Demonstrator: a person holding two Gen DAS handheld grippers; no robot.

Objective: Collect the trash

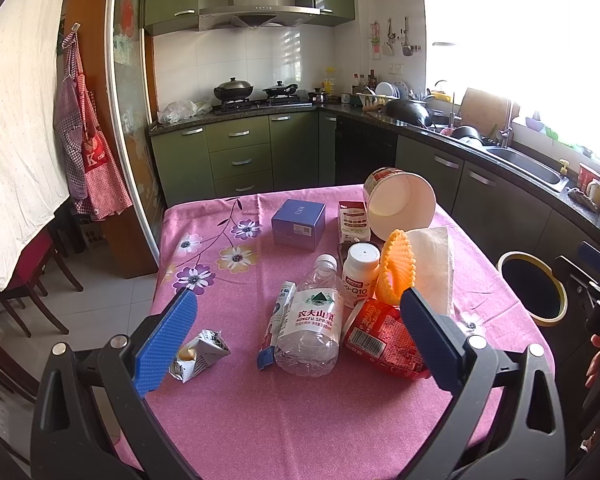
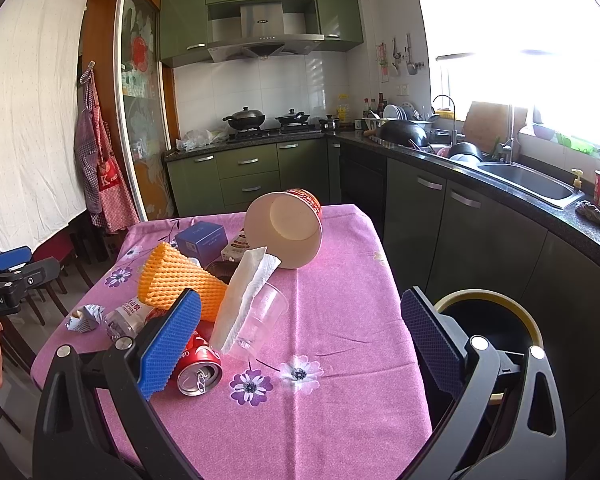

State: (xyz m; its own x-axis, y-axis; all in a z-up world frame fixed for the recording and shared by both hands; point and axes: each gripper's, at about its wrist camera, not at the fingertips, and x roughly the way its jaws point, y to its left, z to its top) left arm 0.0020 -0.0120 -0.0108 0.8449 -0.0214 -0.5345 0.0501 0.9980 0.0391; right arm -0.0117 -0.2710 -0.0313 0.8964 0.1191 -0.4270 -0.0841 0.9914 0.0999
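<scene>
**Trash still spread over the table, nothing yet in hand**

By the look of things the job has barely begun. The left gripper (image 1: 298,330) hangs above the near end of the table (image 1: 300,420) with its blue fingers wide apart and nothing between them; the right gripper (image 2: 300,338) is likewise spread and empty, hovering toward the table's right edge.

The litter lies in a loose heap on the pink floral cloth — a water bottle (image 1: 310,322) on its side, a crumpled carton (image 1: 200,354) apart to its left, a red soda can (image 2: 198,366), a white pill bottle (image 1: 360,272), orange foam netting (image 2: 180,282), a paper towel (image 2: 246,290) draped over a clear plastic cup (image 2: 262,314), a big paper noodle bowl (image 2: 286,232) tipped over at the far side, a blue box (image 1: 299,224) and a small white-and-red box (image 1: 354,220).

The trash bin (image 2: 488,320), black with a yellow rim, stands on the floor just beside the table's right edge. Whether it holds anything cannot be told — its inside is dark. Practically every piece appears still to be collected.
</scene>
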